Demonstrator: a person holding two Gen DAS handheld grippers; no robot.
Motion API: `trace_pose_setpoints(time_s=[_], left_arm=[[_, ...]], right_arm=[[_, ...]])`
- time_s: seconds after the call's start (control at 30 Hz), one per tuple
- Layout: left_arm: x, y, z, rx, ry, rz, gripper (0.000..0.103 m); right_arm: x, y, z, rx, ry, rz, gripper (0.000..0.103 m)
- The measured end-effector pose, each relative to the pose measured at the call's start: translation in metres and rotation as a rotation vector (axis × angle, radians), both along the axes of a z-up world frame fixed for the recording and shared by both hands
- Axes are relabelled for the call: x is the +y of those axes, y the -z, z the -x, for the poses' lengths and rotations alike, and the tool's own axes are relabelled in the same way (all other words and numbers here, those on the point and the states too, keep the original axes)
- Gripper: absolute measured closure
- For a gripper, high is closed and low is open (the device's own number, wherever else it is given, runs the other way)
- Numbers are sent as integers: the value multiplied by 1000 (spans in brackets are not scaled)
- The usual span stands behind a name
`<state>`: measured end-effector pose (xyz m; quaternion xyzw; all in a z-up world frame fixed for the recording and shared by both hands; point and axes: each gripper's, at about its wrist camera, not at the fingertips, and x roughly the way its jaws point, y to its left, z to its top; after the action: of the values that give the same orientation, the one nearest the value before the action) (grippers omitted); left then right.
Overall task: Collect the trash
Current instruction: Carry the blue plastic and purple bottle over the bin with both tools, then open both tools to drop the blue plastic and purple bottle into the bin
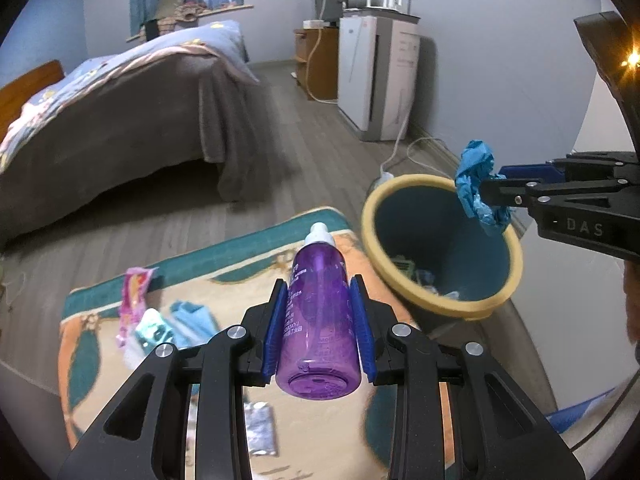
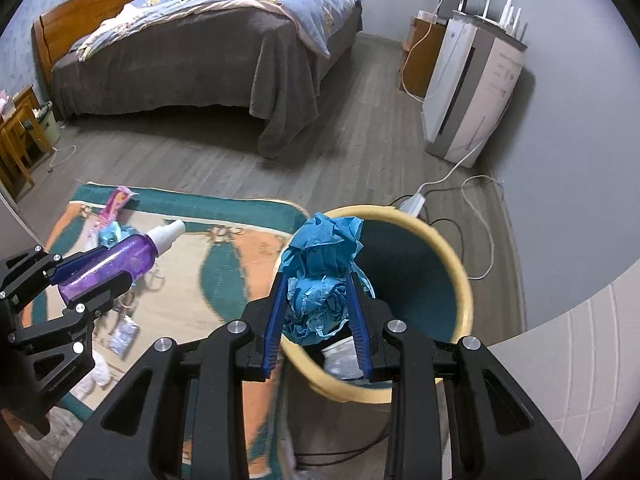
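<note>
My left gripper (image 1: 320,288) is shut on a purple plastic bottle (image 1: 318,320) with a white cap, held above the rug, left of the bin. The same bottle (image 2: 116,260) and left gripper (image 2: 86,276) show at the left of the right wrist view. My right gripper (image 2: 318,280) is shut on a crumpled blue paper wad (image 2: 324,276), held over the near rim of the teal bin with a yellow rim (image 2: 460,280). In the left wrist view the wad (image 1: 478,184) hangs over the bin's (image 1: 370,232) far right edge in the right gripper (image 1: 486,194). Some trash lies inside the bin.
A patterned orange and teal rug (image 2: 224,248) carries a pink wrapper (image 1: 134,296), a blue scrap (image 1: 192,320) and a silvery packet (image 1: 262,428). A bed (image 2: 208,40) stands behind. A white appliance (image 2: 472,92), power strip (image 2: 414,202) and cables lie near the wall.
</note>
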<state>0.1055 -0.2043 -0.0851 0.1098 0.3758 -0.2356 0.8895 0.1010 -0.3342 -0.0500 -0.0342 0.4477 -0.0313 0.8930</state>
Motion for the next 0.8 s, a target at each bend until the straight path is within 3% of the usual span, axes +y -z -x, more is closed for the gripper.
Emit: trace_pose_setpoints(time_s=[0.13,0.27,0.53,0.8], left_arm=[[-24,-2,-3,-27,50,-53,69],[-48,-2,-13,-21,78,-56,69],[-108,9,-31,38,149,-23,69],[-142,35,-44,58,167,-58,69]], right_arm=[[-18,3,-3,15,-18,6,74],[-48,10,-7,30,32,-44,74],[-129,49,-13,99,230,-173,73],[-128,61,-21,119,251,-187,73]])
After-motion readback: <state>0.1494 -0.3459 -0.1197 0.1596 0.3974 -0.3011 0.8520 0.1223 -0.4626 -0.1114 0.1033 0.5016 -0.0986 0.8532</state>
